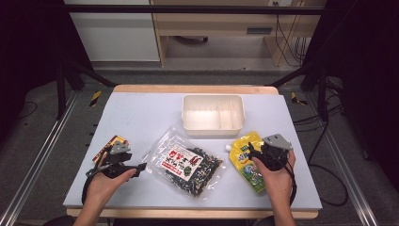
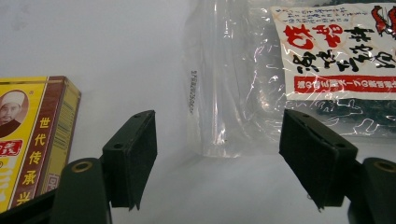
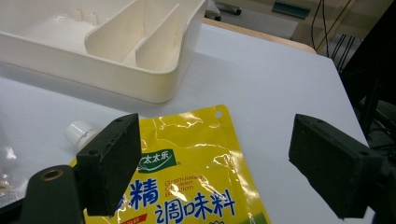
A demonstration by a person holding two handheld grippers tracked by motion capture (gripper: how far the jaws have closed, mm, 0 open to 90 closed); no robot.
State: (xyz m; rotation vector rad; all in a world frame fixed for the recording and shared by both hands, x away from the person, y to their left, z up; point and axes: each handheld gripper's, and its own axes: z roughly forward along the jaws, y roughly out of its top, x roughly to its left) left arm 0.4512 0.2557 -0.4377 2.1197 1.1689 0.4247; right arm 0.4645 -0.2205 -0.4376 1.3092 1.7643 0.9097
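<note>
High view: cream divided tray [image 1: 213, 114] at the far middle of the pale surface [image 1: 141, 113], one large compartment on its left and narrower ones on its right, all bare inside. Nearer, a clear bag [image 1: 186, 162] packed with dark dried pieces under a white and red label, lying flat at centre; a yellow spouted pouch [image 1: 245, 157] to its right, partly under the right gripper [image 1: 256, 153]; a yellow and brown box [image 1: 112, 142] at the left, just beyond the left gripper [image 1: 137, 168]. Left gripper view: jaws spread wide with nothing between them, aimed at the bag's clear sealed edge [image 2: 219, 93], the box [image 2: 32, 140] close on the left, printed characters on the label readable here though not from above. Right gripper view: jaws likewise released and bare, poised over the pouch [image 3: 196, 177], its white cap [image 3: 80, 133] and punched hanger hole plain to see, tray wall [image 3: 154, 84] and inner dividers close behind. Open surface between tray and bag, and wide at the far left corner; right edge of the surface close beside the pouch; near edge just under both wrists.
</note>
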